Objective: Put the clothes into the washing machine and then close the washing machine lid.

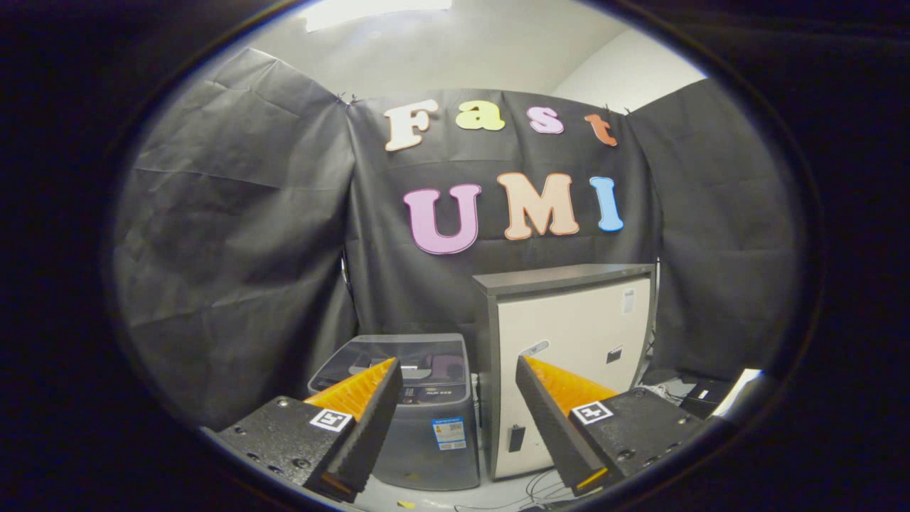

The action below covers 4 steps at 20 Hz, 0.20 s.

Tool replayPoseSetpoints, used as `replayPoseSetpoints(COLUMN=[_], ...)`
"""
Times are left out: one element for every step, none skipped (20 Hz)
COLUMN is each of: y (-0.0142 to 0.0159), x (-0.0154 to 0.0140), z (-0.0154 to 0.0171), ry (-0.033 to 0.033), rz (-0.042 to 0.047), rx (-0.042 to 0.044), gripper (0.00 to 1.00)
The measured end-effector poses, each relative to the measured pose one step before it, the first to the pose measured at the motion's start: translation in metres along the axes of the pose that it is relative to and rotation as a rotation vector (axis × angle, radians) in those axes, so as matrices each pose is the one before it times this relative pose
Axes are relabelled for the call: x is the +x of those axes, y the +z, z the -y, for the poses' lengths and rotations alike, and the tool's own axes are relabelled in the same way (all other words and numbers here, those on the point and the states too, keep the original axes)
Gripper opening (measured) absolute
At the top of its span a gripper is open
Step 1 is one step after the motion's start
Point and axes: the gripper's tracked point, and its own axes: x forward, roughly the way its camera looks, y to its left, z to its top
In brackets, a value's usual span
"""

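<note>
Gripper fingers spread wide, empty; washing machine beyond them, lid down; cabinet beside.

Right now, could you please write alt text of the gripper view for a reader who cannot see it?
The open gripper holds nothing, its fingers apart, facing a small grey washing machine with its lid shut. A taller white cabinet stands beside the machine, against the black cloth wall.

The handheld two-finger gripper shows at the lower middle of the frame as two wedge-shaped fingers, set apart, with ribbed inner faces. Each sits on a dark, speckled block (screw heads dot both) bearing a small square black-and-white marker tag.
</note>
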Motion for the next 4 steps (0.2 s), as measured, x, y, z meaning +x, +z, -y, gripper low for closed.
replayPoseSetpoints(y=[-0.00052,-0.00038,0.00187,0.00196], x=[-0.00146,-0.00006,-0.00216,0.00178], z=[0.00116,-0.00046,0.00093,-0.00125], ry=[-0.00074,-0.00267,-0.00131,0.00334], rz=[-0.00273,-0.00015,0.00825,0.00525], rx=[0.00025,0.00211,0.00368,0.00476], gripper=[0.96,0.97,0.97,0.97])
